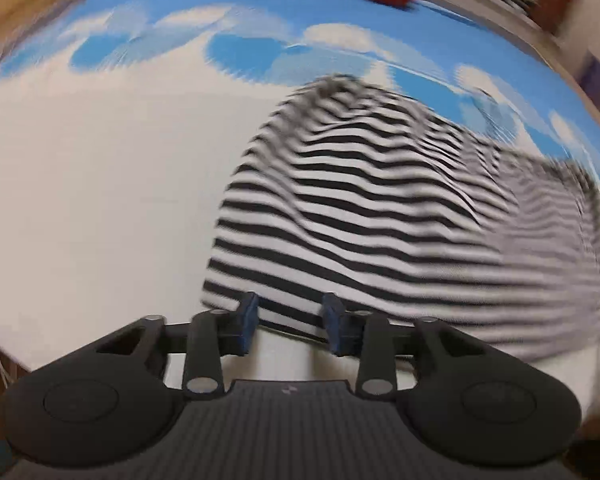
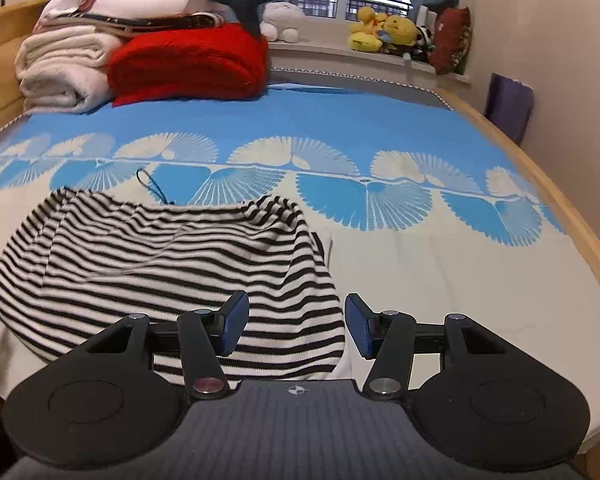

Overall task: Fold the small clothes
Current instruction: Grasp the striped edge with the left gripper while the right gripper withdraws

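A black-and-white striped garment [image 2: 172, 268] lies rumpled on the bed near its front edge; it also shows, blurred, in the left wrist view [image 1: 380, 216]. My left gripper [image 1: 291, 326] is open over the garment's near left hem, its jaws standing either side of the cloth edge, nothing held. My right gripper [image 2: 296, 330] is open and empty over the garment's near right corner.
The bed sheet [image 2: 420, 280] is white in front, blue with fan patterns behind. A red blanket [image 2: 188, 64] and white folded bedding [image 2: 60, 72] are stacked at the back left. Plush toys [image 2: 384, 32] sit on the windowsill. A wooden bed frame [image 2: 572, 208] runs along the right.
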`<move>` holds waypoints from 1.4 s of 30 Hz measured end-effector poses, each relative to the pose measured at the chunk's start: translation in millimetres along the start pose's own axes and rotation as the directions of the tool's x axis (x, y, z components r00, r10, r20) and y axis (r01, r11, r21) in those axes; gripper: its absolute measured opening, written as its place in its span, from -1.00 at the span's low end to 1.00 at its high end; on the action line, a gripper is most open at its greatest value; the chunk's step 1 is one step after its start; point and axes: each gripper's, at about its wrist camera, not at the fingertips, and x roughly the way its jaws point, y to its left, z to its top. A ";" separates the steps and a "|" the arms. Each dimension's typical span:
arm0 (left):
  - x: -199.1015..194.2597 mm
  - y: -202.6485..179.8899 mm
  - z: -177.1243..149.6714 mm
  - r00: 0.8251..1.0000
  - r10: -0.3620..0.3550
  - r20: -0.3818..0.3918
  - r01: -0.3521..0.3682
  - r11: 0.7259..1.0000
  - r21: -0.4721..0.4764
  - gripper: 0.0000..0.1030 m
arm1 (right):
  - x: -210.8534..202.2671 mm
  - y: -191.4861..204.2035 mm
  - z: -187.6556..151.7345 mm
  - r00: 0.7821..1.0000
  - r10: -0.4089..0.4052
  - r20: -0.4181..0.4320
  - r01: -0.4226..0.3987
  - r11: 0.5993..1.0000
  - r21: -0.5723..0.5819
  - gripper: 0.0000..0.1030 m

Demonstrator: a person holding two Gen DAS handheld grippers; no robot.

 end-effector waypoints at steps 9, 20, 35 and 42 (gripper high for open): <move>32.1 34.3 -3.6 0.990 -0.058 -0.127 0.016 0.950 -0.311 0.20 | 13.7 -22.2 -17.3 0.998 -0.033 -0.046 0.040 0.988 0.151 0.07; 44.0 27.7 4.8 0.999 -0.005 -0.054 -0.011 0.953 -0.304 -0.62 | 18.8 -47.4 -22.3 0.992 -0.094 -0.082 0.112 0.963 0.244 0.07; -2.1 -26.2 16.7 0.969 0.209 0.129 -0.210 0.978 -0.005 -0.94 | 25.8 -128.5 -0.1 0.945 -0.328 -0.022 0.315 0.887 0.336 0.06; -64.8 -176.1 13.5 0.909 0.143 0.392 -0.268 0.919 0.288 -0.95 | 16.2 -168.0 -10.3 0.923 -0.386 -0.011 0.337 0.793 0.508 0.06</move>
